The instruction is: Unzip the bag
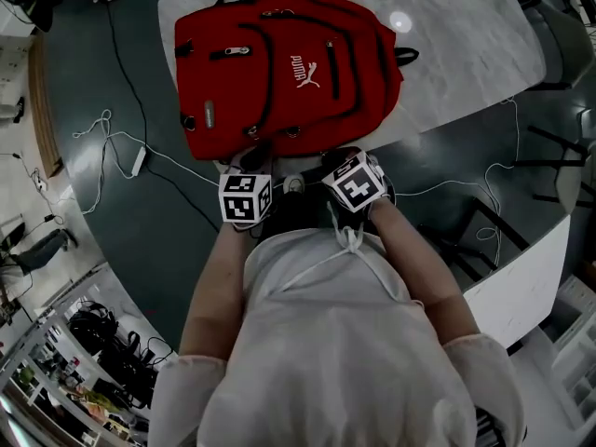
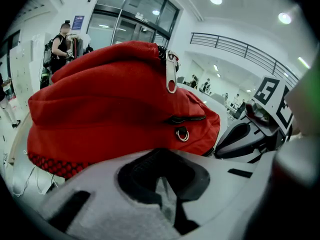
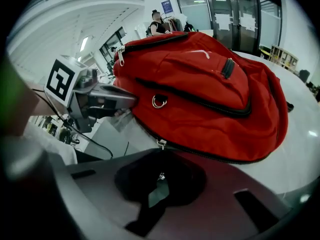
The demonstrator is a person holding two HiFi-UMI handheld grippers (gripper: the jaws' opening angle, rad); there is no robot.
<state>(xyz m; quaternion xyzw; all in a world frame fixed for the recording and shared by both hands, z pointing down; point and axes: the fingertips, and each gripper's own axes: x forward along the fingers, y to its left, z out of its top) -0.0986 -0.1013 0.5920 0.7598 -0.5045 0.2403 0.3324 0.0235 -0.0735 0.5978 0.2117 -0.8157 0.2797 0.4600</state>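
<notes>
"Bag point(image 1: 279, 63) lies on the bench point(image 1: 466, 54). Where's the zip pull point(image 3: 161, 144)?"

"At its six o'clock edge, pinched in the right hand-held gripper point(image 3: 160, 181), I think. The left hand-held gripper point(image 2: 165, 184) is closed on nothing. Tug hard and the bag may slide, because nothing holds it down."

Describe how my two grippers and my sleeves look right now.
The left gripper and right gripper look alike: pale grey shells with dark-lined fingers. Each carries a white cube printed with black square markers, the left cube and the right cube. The person wears a loose white top with short sleeves.
</notes>
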